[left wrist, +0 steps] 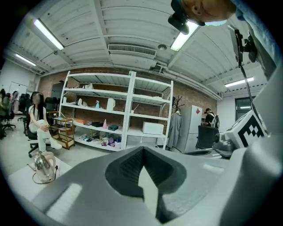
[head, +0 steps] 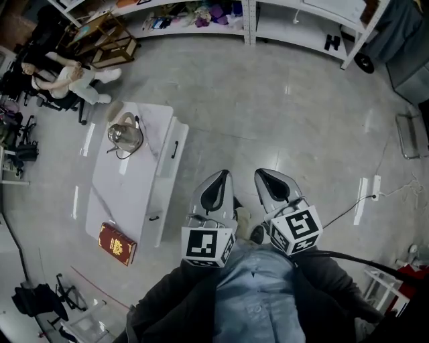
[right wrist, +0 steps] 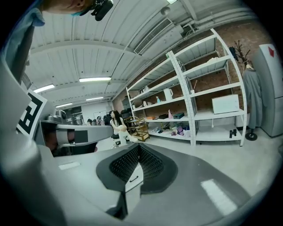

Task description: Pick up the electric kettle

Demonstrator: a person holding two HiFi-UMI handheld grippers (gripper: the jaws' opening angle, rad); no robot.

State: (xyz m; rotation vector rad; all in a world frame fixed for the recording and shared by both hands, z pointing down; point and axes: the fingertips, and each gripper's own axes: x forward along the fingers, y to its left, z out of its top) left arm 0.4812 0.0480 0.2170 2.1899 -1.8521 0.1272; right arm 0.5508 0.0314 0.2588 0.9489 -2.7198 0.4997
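Note:
The electric kettle (head: 125, 136), glass and steel with a black cord, stands near the far end of a low white table (head: 127, 187). It also shows small at the lower left of the left gripper view, kettle (left wrist: 43, 165) on the table (left wrist: 20, 177). My left gripper (head: 223, 173) and right gripper (head: 260, 171) are held side by side close to my body, well to the right of the table and far from the kettle. Both are shut with nothing between the jaws, as the left gripper (left wrist: 142, 149) and the right gripper (right wrist: 138, 145) show in their own views.
A red book (head: 117, 243) lies on the table's near end. A seated person (head: 67, 79) and a wooden rack (head: 107, 40) are behind the table. White shelving (head: 255, 20) lines the far wall. A power strip (head: 376, 187) with its cable lies on the floor at right.

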